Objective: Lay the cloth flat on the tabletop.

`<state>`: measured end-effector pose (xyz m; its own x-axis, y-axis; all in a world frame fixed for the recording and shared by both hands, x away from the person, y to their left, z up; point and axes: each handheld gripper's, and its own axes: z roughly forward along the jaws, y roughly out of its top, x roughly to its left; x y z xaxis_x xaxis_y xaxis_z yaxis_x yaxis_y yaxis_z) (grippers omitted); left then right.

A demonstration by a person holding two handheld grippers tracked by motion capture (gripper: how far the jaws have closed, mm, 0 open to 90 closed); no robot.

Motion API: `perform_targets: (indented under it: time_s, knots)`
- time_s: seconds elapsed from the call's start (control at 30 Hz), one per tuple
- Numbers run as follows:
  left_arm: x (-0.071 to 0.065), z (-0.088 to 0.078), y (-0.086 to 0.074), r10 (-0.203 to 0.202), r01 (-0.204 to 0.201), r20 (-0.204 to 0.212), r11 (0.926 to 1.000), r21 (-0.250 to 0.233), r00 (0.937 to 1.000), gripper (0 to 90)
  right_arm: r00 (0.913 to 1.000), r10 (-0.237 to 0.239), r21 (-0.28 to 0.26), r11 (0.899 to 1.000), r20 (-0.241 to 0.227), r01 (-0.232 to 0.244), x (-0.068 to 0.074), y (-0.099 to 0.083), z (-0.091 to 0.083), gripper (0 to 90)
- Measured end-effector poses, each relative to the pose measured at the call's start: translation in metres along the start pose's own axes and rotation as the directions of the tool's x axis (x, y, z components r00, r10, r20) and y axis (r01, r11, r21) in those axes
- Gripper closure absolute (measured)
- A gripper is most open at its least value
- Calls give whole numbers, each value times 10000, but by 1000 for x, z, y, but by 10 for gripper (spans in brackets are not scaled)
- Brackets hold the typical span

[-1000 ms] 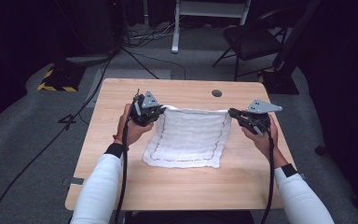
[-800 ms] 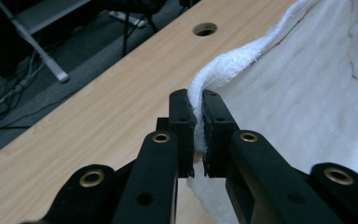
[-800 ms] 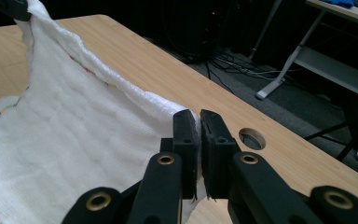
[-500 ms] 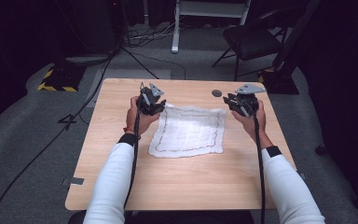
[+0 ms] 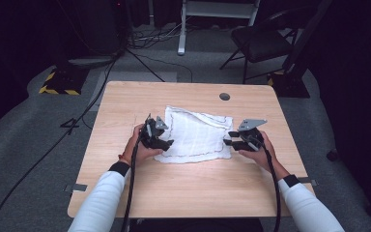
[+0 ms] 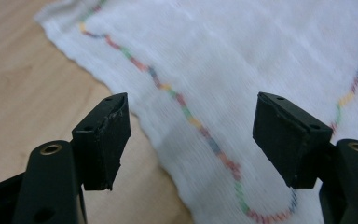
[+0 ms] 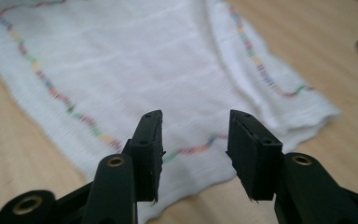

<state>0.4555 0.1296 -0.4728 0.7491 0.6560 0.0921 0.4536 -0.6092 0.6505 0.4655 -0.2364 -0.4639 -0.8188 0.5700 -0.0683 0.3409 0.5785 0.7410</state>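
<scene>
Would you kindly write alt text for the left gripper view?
Two black tongs stand open above a white cloth with a wavy multicoloured stitched line, nothing between them. The cloth lies on a light wooden table, its edge running diagonally.

The cloth (image 5: 194,135) is white woven fabric, soft and matt, with a fine ribbed weave and a wavy line of many-coloured stitching near its hem; its edges look slightly fuzzy. The surface (image 5: 183,193) beneath it is pale wood-grain board, smooth with a low sheen. The fingers (image 6: 103,140) of the left gripper (image 5: 160,141) are matt black, rubbery pads, roughened at the edges, mounted on smooth black plastic arms with brassy metal inserts.
</scene>
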Motion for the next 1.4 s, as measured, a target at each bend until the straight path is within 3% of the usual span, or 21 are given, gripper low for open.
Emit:
perform_targets:
  time_s: [0.1,0.17,0.27,0.4,0.47,0.57,0.6,0.73,0.9,1.13,1.27,1.4]
  knots:
    - [-5,1,-6,97,-101,196,9998,199,9998,280,9991,-204,261,9994,-362,213,7,-6,2,556]
    - [-8,2,-10,123,-141,612,9995,294,9980,327,9983,-270,370,9989,-507,289,12,-10,2,554]
    - [-13,3,-18,222,-263,1187,9991,335,9927,437,9968,-478,740,9959,-636,525,18,-17,4,640]
    - [-15,0,-22,146,-183,1245,9994,283,9921,463,9955,-494,970,9936,-802,572,19,-24,6,701]
    - [-21,-3,-25,279,-307,1227,9993,208,9920,476,9956,-334,822,9958,-875,406,19,-29,3,745]
    - [-25,-4,-26,151,-186,1334,9995,245,9909,467,9953,-520,868,9945,-813,591,22,-31,0,769]
    - [-30,-7,-29,359,-377,1238,9992,126,9917,467,9952,-673,950,9927,-706,738,27,-34,-4,772]
    - [-41,-12,-34,334,-358,1436,9993,143,9891,461,9957,-675,946,9928,-633,733,35,-42,-14,779]
    - [-59,-21,-43,635,-648,1438,9979,43,9876,458,9957,-614,898,9937,-695,676,48,-53,-27,805]
    - [-81,-30,-52,699,-701,1666,9975,-50,9835,455,9941,-582,934,9934,-913,667,65,-67,-44,806]
    - [-96,-38,-57,851,-887,1962,9960,92,9769,444,9920,-451,970,9937,-1180,567,77,-78,-58,795]
    - [-98,-42,-60,931,-989,1845,9948,223,9784,356,9897,-830,1092,9894,-1170,959,80,-75,-65,694]
